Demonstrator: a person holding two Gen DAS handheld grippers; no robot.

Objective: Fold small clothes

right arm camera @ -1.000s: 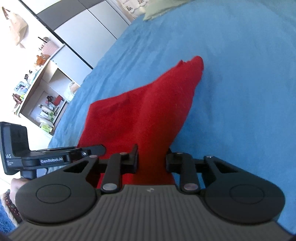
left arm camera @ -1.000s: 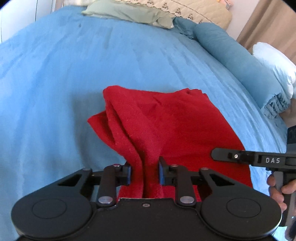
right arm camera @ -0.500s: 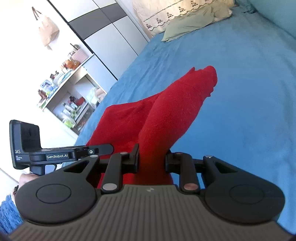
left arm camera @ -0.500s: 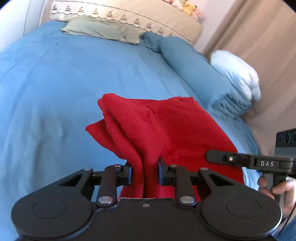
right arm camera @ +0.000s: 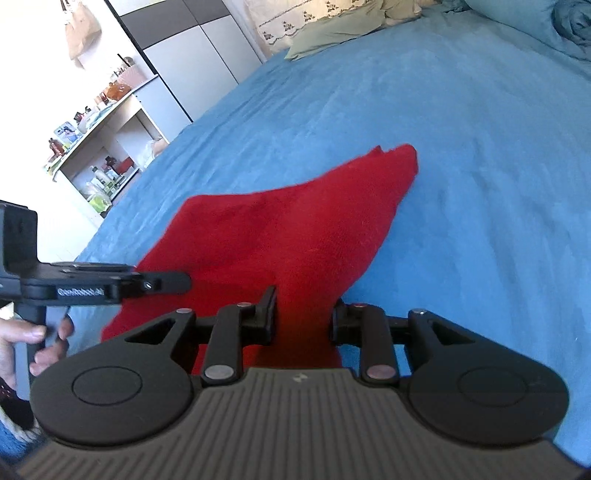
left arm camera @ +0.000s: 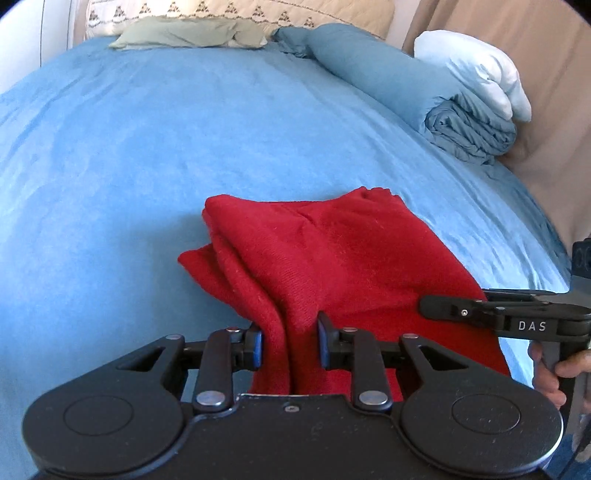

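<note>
A red knitted garment (left arm camera: 332,258) lies folded on the blue bedsheet (left arm camera: 147,166), its near edge lifted into both grippers. My left gripper (left arm camera: 290,347) has a bunched fold of the left corner between its blue pads; the jaws are opening while the cloth still fills the gap. My right gripper (right arm camera: 303,317) holds the right corner of the red garment (right arm camera: 288,236) the same way, its jaws also opening. Each gripper shows in the other's view, the right gripper (left arm camera: 428,306) and the left gripper (right arm camera: 181,282), held by a person's hands.
A rolled blue duvet (left arm camera: 424,96) and a white pillow (left arm camera: 476,70) lie at the far right of the bed. A green cloth (left arm camera: 192,33) and a patterned pillow sit at the head. Shelves (right arm camera: 99,155) and a wardrobe stand left of the bed.
Both grippers have drawn back along the bed with the garment, so more of the bed head shows. The garment's far end has settled flatter. Both pairs of jaws stand slightly wider.
</note>
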